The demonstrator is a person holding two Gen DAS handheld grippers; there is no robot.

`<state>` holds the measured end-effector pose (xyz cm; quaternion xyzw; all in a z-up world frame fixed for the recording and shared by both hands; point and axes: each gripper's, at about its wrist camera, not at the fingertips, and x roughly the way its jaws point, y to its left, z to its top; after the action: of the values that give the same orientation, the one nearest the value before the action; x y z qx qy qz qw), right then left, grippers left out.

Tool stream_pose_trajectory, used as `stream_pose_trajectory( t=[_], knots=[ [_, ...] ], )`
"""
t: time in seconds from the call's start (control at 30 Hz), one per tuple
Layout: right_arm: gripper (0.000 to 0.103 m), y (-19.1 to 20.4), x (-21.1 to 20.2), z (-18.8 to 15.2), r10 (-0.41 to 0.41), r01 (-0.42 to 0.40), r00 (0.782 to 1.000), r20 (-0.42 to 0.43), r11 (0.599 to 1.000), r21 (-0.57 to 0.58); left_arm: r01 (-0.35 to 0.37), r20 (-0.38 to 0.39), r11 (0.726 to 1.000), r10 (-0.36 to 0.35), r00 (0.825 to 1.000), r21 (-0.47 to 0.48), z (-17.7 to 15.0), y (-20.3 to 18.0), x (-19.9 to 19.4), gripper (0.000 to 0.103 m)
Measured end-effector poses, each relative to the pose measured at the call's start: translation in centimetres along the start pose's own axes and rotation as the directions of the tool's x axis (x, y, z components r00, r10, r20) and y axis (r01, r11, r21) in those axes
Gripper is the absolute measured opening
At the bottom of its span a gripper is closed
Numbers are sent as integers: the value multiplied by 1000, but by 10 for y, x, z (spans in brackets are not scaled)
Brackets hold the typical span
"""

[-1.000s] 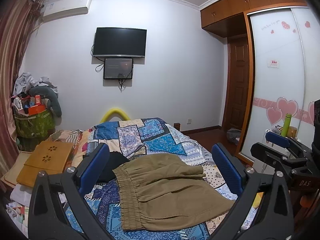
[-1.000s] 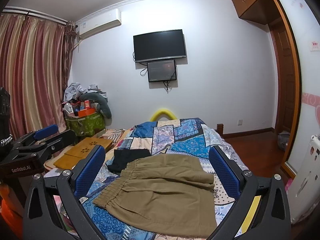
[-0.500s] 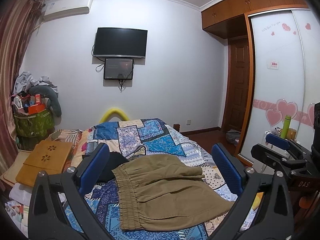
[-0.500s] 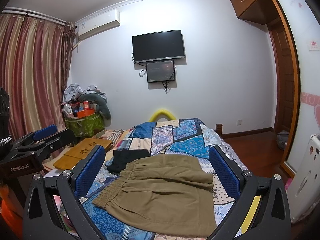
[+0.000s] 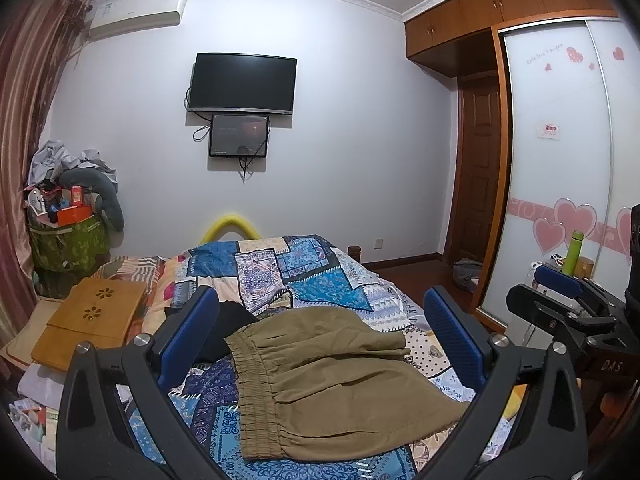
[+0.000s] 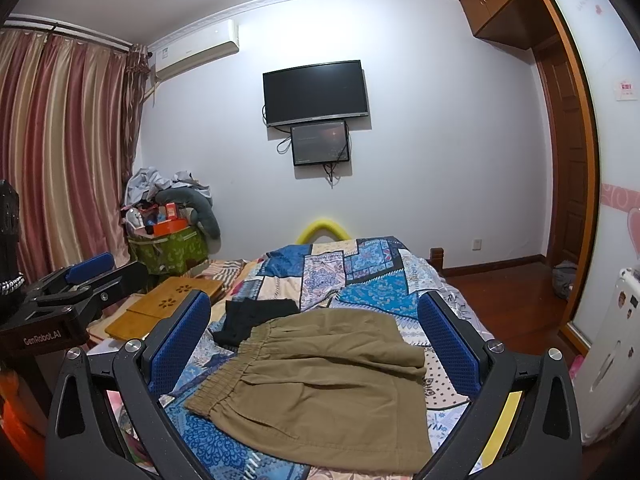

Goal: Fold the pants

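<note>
Olive-brown pants (image 5: 332, 376) lie folded on the patchwork bedspread (image 5: 288, 272), elastic waistband to the left; they also show in the right wrist view (image 6: 328, 380). My left gripper (image 5: 320, 332) is open and empty, held above and in front of the pants. My right gripper (image 6: 316, 332) is open and empty too, held above the pants. Each gripper shows at the edge of the other's view, the right gripper (image 5: 560, 296) and the left gripper (image 6: 80, 280).
A black garment (image 6: 252, 316) lies beside the waistband. A wooden lap tray (image 5: 96, 312) sits left of the bed, a green basket of clutter (image 5: 68, 240) behind it. The wardrobe with sliding doors (image 5: 560, 160) stands to the right. A TV (image 5: 244, 82) hangs on the far wall.
Both views have shifted only slightly; the pants lie unchanged and both grippers stay open.
</note>
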<state>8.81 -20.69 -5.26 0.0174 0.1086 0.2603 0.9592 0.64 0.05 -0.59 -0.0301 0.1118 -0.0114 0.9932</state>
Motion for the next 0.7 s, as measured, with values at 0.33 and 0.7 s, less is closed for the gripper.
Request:
stream_pose_trajectory(
  t=[0.33, 0.7],
  knots=[
    [103, -1, -2, 1, -3, 3, 1000, -2, 1000, 2, 0, 6, 1000, 0, 1000, 9, 0, -1, 0, 103],
    [103, -4, -1, 1, -2, 2, 1000, -11, 1000, 6, 12, -3, 1000, -12, 1000, 11, -1, -1, 3, 103]
  ],
)
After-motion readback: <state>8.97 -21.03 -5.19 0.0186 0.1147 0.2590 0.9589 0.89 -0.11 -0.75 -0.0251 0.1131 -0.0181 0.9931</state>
